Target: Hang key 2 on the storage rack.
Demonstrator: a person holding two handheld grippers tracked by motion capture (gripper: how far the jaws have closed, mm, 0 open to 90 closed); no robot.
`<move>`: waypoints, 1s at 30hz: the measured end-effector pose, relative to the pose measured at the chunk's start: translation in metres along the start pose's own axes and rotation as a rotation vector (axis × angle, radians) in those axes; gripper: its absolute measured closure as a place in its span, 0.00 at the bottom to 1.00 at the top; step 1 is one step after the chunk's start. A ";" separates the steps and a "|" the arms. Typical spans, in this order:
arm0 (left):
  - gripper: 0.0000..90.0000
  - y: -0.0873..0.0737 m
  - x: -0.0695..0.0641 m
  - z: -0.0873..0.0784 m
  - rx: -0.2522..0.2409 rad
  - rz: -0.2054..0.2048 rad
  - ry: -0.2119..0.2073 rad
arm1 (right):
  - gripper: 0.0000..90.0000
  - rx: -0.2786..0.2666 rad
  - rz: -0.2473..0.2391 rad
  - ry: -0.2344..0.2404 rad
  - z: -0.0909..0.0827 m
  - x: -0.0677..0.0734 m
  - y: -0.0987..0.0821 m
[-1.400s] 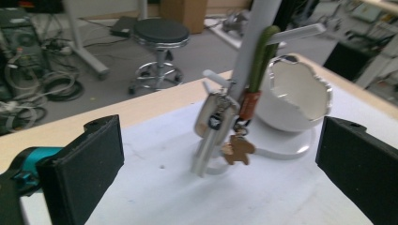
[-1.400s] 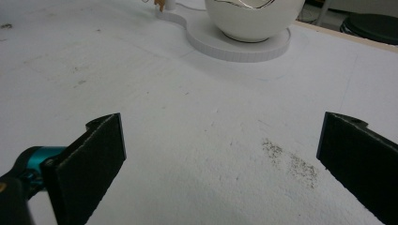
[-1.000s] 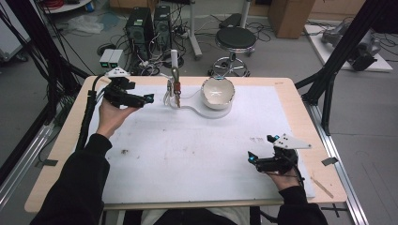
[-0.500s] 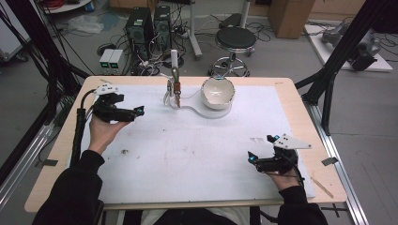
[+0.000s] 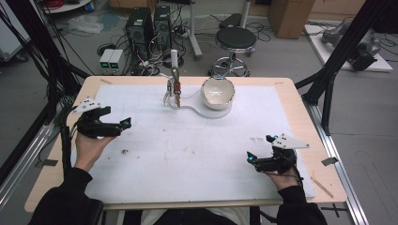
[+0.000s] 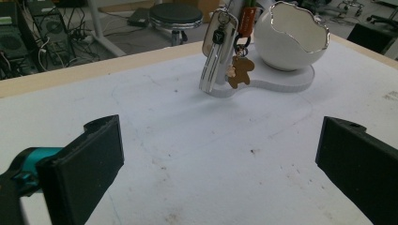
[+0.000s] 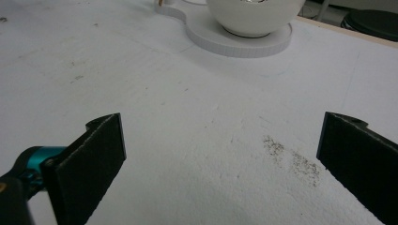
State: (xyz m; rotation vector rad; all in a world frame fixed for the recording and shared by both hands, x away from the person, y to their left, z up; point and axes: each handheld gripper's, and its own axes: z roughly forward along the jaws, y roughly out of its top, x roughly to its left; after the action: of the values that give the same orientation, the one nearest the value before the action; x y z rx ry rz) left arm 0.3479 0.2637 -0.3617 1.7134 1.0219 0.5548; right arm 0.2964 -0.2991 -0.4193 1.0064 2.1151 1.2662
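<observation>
A white egg-shaped bowl [image 5: 217, 91] with a jagged silver rim sits on a white stand base [image 5: 202, 112] at the far middle of the table. A bunch of keys [image 5: 174, 89] hangs from the stand's post, left of the bowl. My left gripper [image 5: 117, 117] hovers at the left side of the white mat, open and holding nothing. In the left gripper view the keys [image 6: 220, 51], a brown bear charm [image 6: 240, 75] and the bowl [image 6: 288, 35] lie well beyond my left gripper [image 6: 218, 164]. My right gripper [image 5: 259, 149] rests open near the front right, with the bowl [image 7: 253, 14] far ahead of my right gripper [image 7: 220, 159].
A white mat [image 5: 197, 154] with a few dark specks covers the wooden table [image 5: 300, 108]. Black frame struts [image 5: 328, 84] stand at the right edge and more at the left. A stool [image 5: 236, 40] and computer towers [image 5: 148, 23] sit on the floor behind.
My left gripper has drawn back from near the keys, toward the person and to the left. The right gripper has not moved.
</observation>
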 end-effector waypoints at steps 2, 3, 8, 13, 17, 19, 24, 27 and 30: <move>0.02 -0.004 0.000 -0.001 -0.005 0.000 0.006 | 0.01 0.000 -0.001 0.001 0.000 0.000 0.000; 0.02 -0.004 0.000 -0.001 -0.005 0.000 0.006 | 0.01 0.002 -0.003 -0.002 0.001 -0.001 0.000; 0.02 -0.016 0.000 -0.005 -0.014 0.001 0.031 | 0.01 0.001 0.000 0.000 0.000 0.000 0.000; 0.02 -0.027 -0.001 -0.015 -0.011 0.019 0.068 | 0.01 -0.003 0.001 -0.003 -0.001 0.000 0.000; 0.02 -0.037 0.000 -0.021 -0.017 0.012 0.085 | 0.01 0.001 0.003 0.000 0.000 0.000 -0.001; 0.02 -0.050 0.004 -0.026 -0.025 0.003 0.104 | 0.01 0.008 0.003 0.004 0.001 0.000 -0.002; 0.02 -0.067 0.007 -0.034 -0.045 -0.004 0.101 | 0.01 0.011 -0.001 0.001 0.001 0.000 -0.002; 0.02 -0.078 0.007 -0.040 -0.041 -0.004 0.098 | 0.01 0.013 -0.001 0.001 0.001 0.000 -0.003; 0.02 -0.080 0.005 -0.045 -0.051 -0.007 0.112 | 0.01 0.017 -0.005 0.002 0.003 0.001 -0.003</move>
State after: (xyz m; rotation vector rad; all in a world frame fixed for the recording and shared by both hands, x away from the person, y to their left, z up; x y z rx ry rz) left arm 0.2864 0.3014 -0.4193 1.6483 1.0827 0.6731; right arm 0.2968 -0.2979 -0.4228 1.0072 2.1316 1.2493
